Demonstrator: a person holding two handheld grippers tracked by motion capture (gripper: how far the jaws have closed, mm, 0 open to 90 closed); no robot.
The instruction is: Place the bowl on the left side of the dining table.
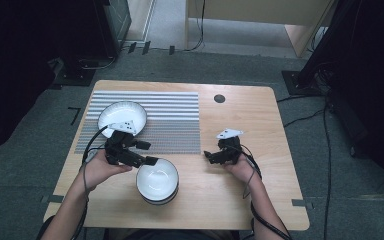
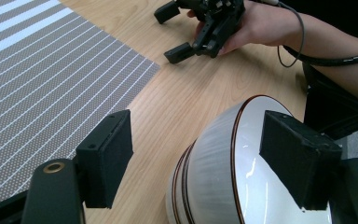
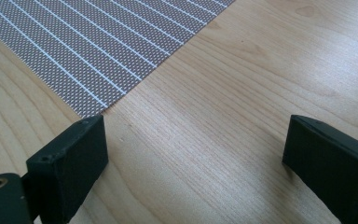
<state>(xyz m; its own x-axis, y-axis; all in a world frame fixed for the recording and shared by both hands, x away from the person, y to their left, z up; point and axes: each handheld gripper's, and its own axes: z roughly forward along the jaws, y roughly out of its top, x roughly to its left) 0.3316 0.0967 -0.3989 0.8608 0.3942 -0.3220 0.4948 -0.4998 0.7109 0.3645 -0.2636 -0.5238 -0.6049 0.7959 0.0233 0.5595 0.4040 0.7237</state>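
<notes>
Wooden counter (image 1: 240, 195) with a striped mat (image 1: 175, 125) on its far left half carries what we are working with, and dark floor with cables surrounds it. Our left gripper (image 2: 198, 156) has its fingers apart, straddling the rim of the stacked bowls (image 2: 223, 172): one finger (image 2: 106, 156) stands outside the wall on the mat side, the other (image 2: 298, 158) hangs over the white hollow, neither pressing yet as far as we can see. We judge this straddle is set up for pinching the rim and lifting the top bowl. A second white bowl (image 1: 122, 117) sits on the mat beyond these fingers, behind the gripper body. Our right gripper (image 3: 193, 163) waits with its fingers wide apart over bare wood, the mat's corner just ahead of them, well apart from the stack, so nothing blocks the lift.
</notes>
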